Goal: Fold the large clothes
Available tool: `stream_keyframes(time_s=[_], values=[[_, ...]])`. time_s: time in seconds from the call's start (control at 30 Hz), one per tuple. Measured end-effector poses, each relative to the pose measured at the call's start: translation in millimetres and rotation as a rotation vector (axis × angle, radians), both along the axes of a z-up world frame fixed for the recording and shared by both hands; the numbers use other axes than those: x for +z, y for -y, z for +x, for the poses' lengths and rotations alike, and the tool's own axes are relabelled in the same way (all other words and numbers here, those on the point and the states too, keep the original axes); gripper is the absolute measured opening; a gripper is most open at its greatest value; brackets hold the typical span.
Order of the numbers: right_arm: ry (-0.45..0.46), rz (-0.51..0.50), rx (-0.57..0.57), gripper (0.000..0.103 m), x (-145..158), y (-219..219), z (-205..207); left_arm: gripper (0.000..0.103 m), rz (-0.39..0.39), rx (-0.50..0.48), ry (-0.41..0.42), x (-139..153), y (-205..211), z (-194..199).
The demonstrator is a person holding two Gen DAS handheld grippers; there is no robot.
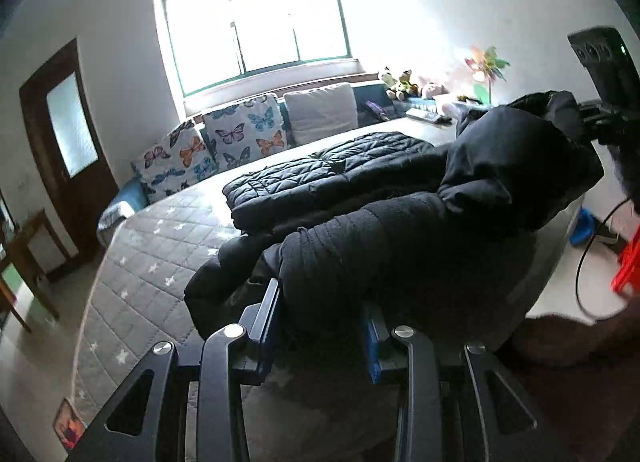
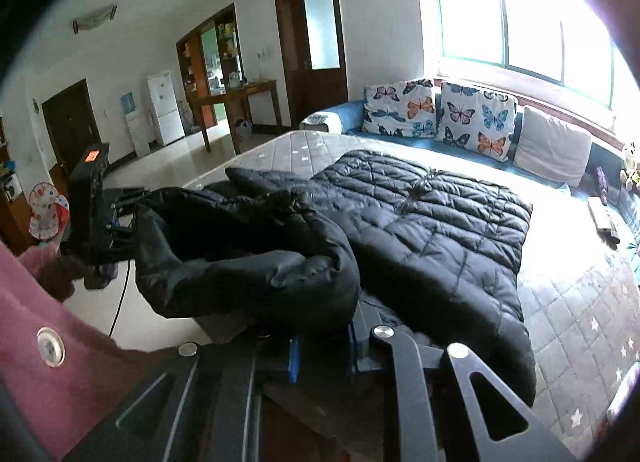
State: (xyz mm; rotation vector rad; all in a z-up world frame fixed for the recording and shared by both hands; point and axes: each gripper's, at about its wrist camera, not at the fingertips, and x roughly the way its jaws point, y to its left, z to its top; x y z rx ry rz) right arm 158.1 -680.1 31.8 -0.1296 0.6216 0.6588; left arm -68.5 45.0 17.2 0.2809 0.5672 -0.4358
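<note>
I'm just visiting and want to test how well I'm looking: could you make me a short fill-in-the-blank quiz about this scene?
1. The black quilted puffer jacket lies on a grey mattress patterned with white ____.
2. The two patterned cushions under the window are printed with ____.
3. The left gripper and right gripper are each clamped on part of the ____.
4. The sleeve near the right gripper is ____ in colour.

Missing words: stars; butterflies; jacket; pink
</note>
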Motion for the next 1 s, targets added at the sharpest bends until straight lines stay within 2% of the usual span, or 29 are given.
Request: stream_keyframes(time_s=[0.2, 0.4, 0.57, 0.7, 0.87, 1.0], values=[[0.093, 0.001, 0.018, 0.018, 22, 2, 46, 0.037, -0.037, 0.039, 0.005, 32, 0, 30], [0.179, -0.027, -0.002, 0.018, 32, 9, 98, 0.037, -0.061, 0.066, 0.031, 72, 1, 96], [0.218, -0.041, -0.065, 0.018, 36, 16, 161, 0.037, -0.053, 0.081, 0.069, 96, 16, 170], [0.235, -0.091, -0.112, 0.018, 33, 14, 212, 0.037, -0.036, 0.099, 0.055, 107, 29, 239], [0.193, -0.133, -0.167, 0.018, 12, 15, 276, 0.037, -0.006, 0.129, -0.03, 97, 48, 340], [0.072, -0.139, -0.225, 0.018, -22, 23, 326, 0.038, -0.008, 0.151, -0.141, 73, 60, 409]])
